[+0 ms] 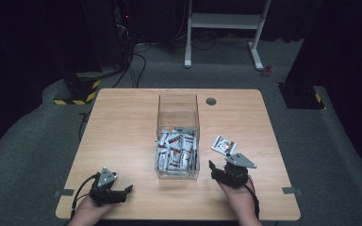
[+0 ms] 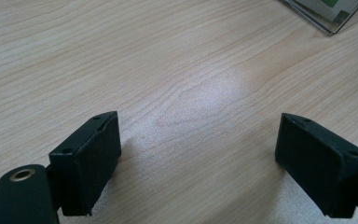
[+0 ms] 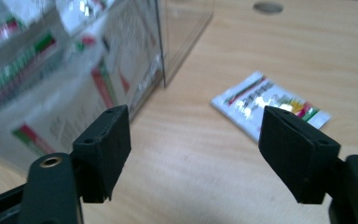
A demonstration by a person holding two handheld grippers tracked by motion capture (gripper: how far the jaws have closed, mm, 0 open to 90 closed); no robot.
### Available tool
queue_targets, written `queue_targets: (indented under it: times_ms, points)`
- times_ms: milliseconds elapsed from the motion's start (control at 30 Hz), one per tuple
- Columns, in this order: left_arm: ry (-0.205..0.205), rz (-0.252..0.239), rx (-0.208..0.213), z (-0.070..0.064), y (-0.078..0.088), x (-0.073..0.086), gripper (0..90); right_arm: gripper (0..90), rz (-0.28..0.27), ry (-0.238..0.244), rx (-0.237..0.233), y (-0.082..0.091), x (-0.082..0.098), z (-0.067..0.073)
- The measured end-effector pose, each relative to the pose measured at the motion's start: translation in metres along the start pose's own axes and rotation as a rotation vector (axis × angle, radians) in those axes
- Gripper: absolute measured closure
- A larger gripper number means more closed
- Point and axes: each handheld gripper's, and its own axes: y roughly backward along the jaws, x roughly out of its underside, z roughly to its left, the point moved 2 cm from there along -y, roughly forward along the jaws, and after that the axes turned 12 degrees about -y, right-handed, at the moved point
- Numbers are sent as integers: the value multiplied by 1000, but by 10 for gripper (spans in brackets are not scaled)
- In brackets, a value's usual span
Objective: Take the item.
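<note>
Right hand-held gripper point(image 3: 193, 154) first: I hold it low over the near right part of the tabletop point(image 1: 122, 136), its jaws spread wide with nothing between them but bare wood. Just beyond it, a little to the right, lies a single sachet point(image 3: 268, 109), white with red and green print, flat on the tabletop and apart from my jaws. In the high view the same sachet point(image 1: 224, 145) sits just right of the clear plastic box point(image 1: 177, 136), near it but not touching as far as I can tell.

Over on the near left, my left hand-held gripper point(image 2: 198, 163) rests close to the tabletop edge, jaws likewise wide apart and empty, pointing toward the box, whose corner point(image 2: 326, 14) peeks in at the far right of its own view.

At the middle of the tabletop stands the box, tall and see-through, its lower part heaped with more sachets point(image 1: 176, 150) of the same kind. Farther back, right of the box, is a round cable hole point(image 1: 211, 101) in the wood.
</note>
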Motion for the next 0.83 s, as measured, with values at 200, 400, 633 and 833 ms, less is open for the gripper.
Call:
queue_targets:
  times_ms: [200, 400, 633, 833]
  points:
    - [-1, 0, 0, 0, 0, 0, 145, 214, 104, 5, 33, -11, 20, -1]
    - [-5, 1, -1, 0, 0, 0, 145, 175, 202, 32, 47, -22, 29, -1]
    - [-6, 1, -2, 0, 0, 0, 145, 165, 198, 34, 48, -24, 29, 0]
    - [-6, 1, -5, 0, 0, 0, 145, 170, 198, 34, 50, -23, 29, 0]
